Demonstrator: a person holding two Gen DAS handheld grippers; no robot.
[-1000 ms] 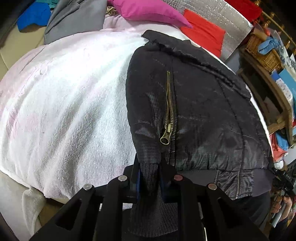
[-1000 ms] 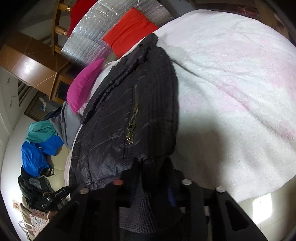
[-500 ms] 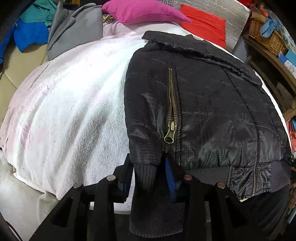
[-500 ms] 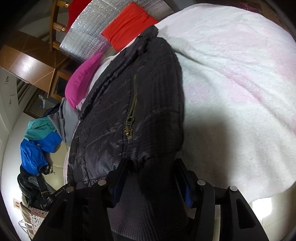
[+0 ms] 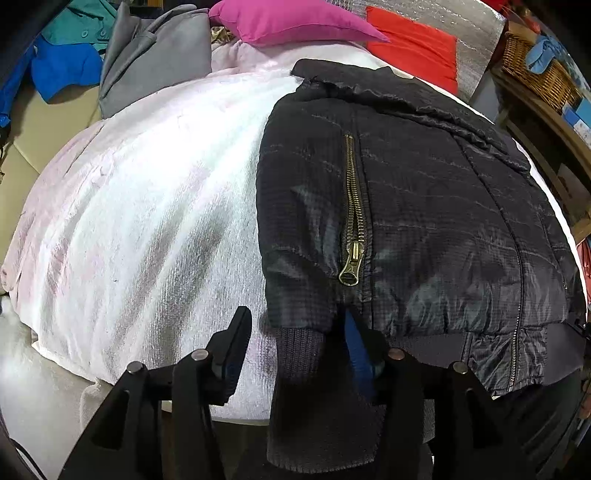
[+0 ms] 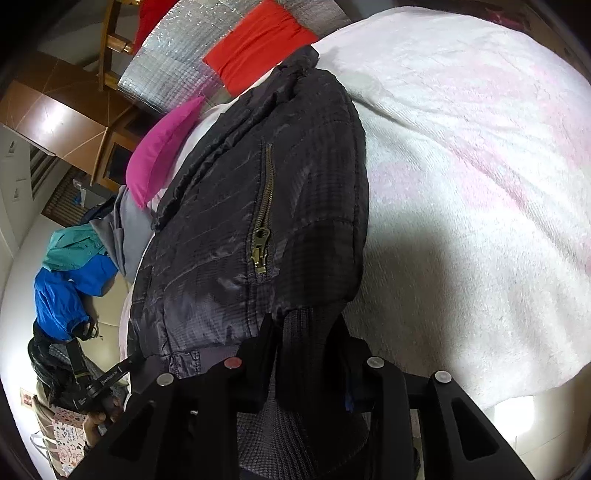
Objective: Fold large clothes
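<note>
A black quilted jacket (image 5: 424,206) with a brass sleeve zipper (image 5: 354,221) lies on a white fleece blanket (image 5: 147,221). Both sleeves are folded over its body. In the left wrist view its knit cuff (image 5: 299,362) hangs off the near edge between the fingers of my left gripper (image 5: 295,343), which is open wide and not pressing it. In the right wrist view the jacket (image 6: 240,221) lies left of centre, and the other knit cuff (image 6: 306,350) sits between the spread fingers of my right gripper (image 6: 306,343), which is open.
A pink pillow (image 5: 291,20), a red cushion (image 5: 413,48) and a silver foil mat (image 5: 476,22) lie beyond the jacket. Grey, teal and blue clothes (image 5: 110,51) are piled at the far left. A wooden shelf with a wicker basket (image 5: 535,66) stands at the right.
Both grippers have opened and let go of the knit cuffs, which now rest loose between the fingers. The sleeves lie flat on the jacket.
</note>
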